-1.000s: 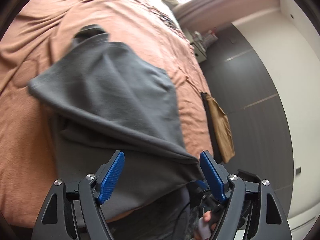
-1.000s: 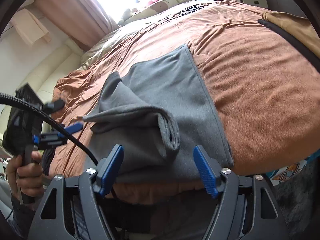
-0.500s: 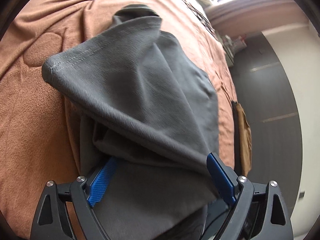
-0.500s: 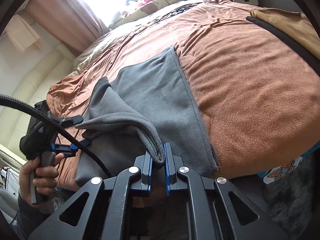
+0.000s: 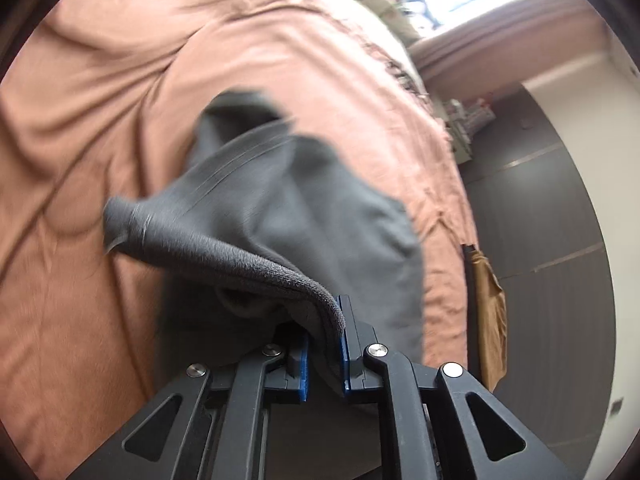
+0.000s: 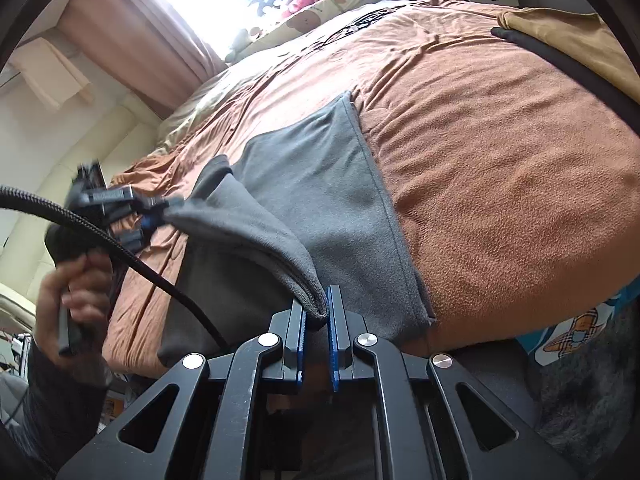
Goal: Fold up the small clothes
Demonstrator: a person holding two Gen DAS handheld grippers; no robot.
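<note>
The left claw [image 5: 324, 340] has just closed on the grey garment's [image 5: 280, 216] edge at lower centre; the right claw [image 6: 317, 322] already grips its near edge, so folding can begin.

Both grippers, left gripper [image 5: 324, 344] and right gripper [image 6: 318, 320], are black with blue pads and silver screws; a braided black cable [image 6: 120, 248] trails; dark sleeve [image 6: 52, 396].

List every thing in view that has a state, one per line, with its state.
Grey fleece garment: partly folded, near edge lifted, rest flat on the orange blanket.
Left gripper: just closed, clamped on the garment's edge.
Right gripper: shut on the garment's edge.
</note>
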